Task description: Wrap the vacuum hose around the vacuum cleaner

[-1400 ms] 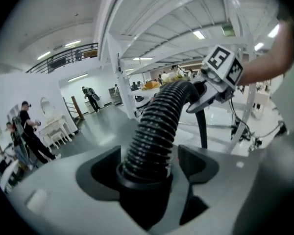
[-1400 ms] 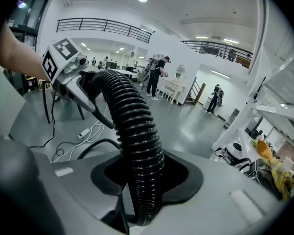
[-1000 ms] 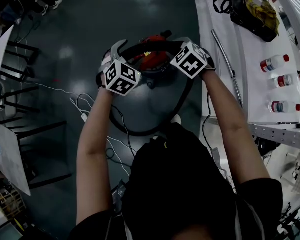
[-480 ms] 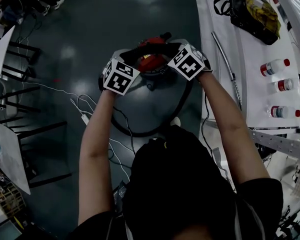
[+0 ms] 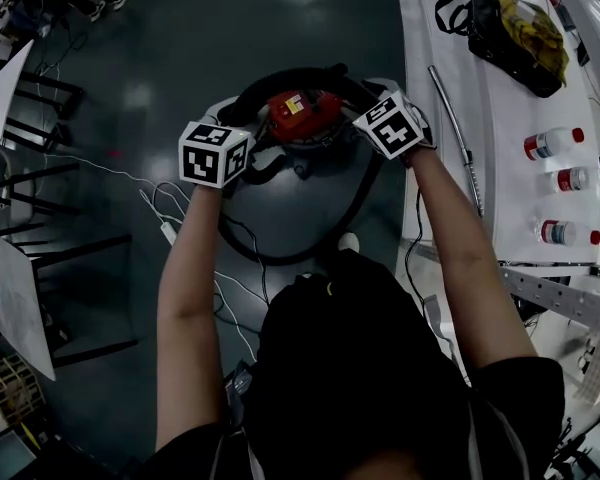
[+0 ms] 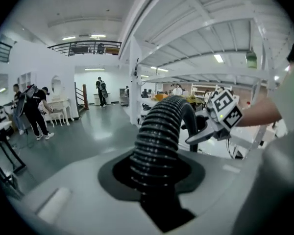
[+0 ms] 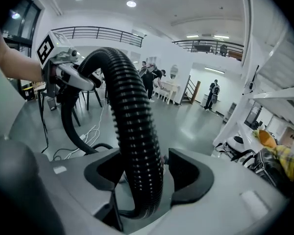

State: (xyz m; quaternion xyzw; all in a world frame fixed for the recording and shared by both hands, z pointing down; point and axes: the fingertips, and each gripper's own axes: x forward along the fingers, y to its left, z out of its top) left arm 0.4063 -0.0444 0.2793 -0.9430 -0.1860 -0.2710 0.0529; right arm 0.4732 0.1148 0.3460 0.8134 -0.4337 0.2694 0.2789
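Observation:
The vacuum cleaner (image 5: 302, 196) is a grey drum with a red top (image 5: 298, 114), standing on the floor between my hands. Its black ribbed hose (image 5: 280, 78) arches round the far side of the red top and loops down past the base. My left gripper (image 5: 248, 138) has just closed and is shut on the hose (image 6: 159, 141), pads pressing it. At the arch's right end, my right gripper (image 5: 368, 106) has just been opening its jaws. The hose (image 7: 134, 146) still lies between them, against one pad with a gap at the other.
A white table (image 5: 500, 168) runs along the right with a black bag (image 5: 500, 23), a metal tube (image 5: 455, 118) and bottles (image 5: 552, 145). Thin cables and a power strip (image 5: 168, 233) lie on the floor at the left. Chairs (image 5: 40, 98) stand further left.
The hose arch has moved from in front of the red top to its far side. My left gripper rolled, shifted left and closed on the hose. The right jaws opened.

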